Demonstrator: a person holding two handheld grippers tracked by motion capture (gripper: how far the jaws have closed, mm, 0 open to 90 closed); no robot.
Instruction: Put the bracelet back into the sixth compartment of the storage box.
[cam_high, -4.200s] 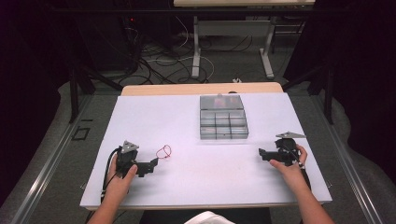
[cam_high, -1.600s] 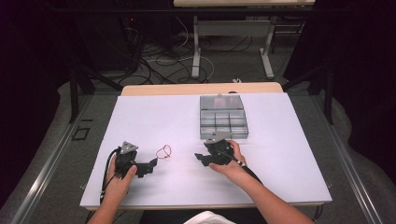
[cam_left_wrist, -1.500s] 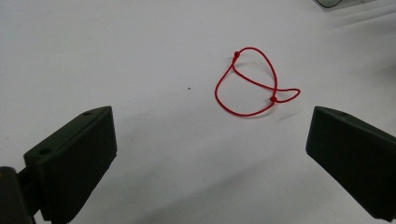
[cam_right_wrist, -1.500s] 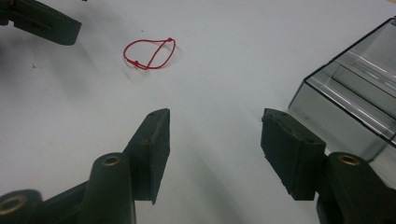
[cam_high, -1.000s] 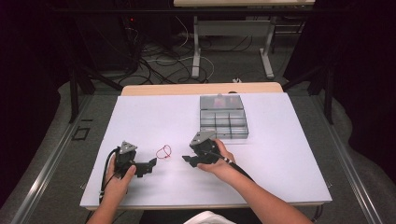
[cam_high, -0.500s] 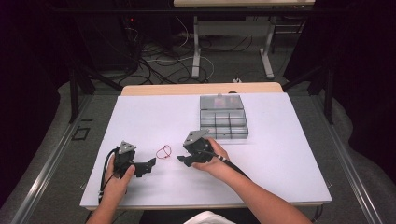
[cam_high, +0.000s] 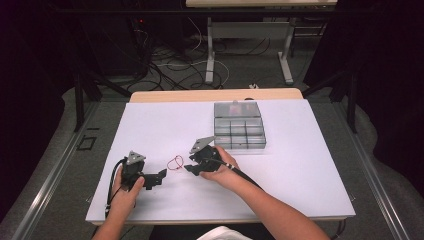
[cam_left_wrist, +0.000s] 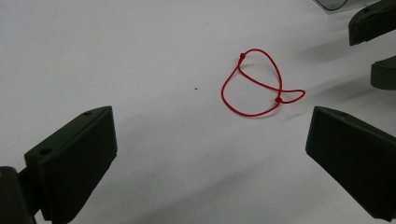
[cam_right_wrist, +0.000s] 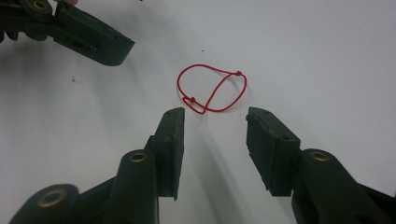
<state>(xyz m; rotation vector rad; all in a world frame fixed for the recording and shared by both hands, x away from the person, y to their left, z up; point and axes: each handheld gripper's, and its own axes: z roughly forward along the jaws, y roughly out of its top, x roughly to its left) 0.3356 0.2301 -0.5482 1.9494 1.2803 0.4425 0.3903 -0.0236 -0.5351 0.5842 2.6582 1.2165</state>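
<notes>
Two grippers faced a red string loop (cam_right_wrist: 212, 91) on the white table (cam_high: 300, 150).
The right gripper (cam_right_wrist: 215, 135), jaws apart but just closing, stood just short of it; the left gripper (cam_left_wrist: 210, 154) gaped wide.

Left gripper view. Left tool (cam_left_wrist: 210, 154): its two black jaws rise from the lower corners, set wide apart, nothing between the pads. Both sit low over the white table (cam_left_wrist: 116, 51).

Red string loop (cam_left_wrist: 259, 84) lies flat on the table ahead of the jaws, closer to the right-hand jaw, clear of both. It crosses over itself once; two small red knots or beads sit on it, one at the top, one at the lower right.

The other tool (cam_left_wrist: 373, 51) enters at the upper right edge: two dark jaw tips, one above the other, apart from the loop. A small dark speck lies left of the loop.
</notes>
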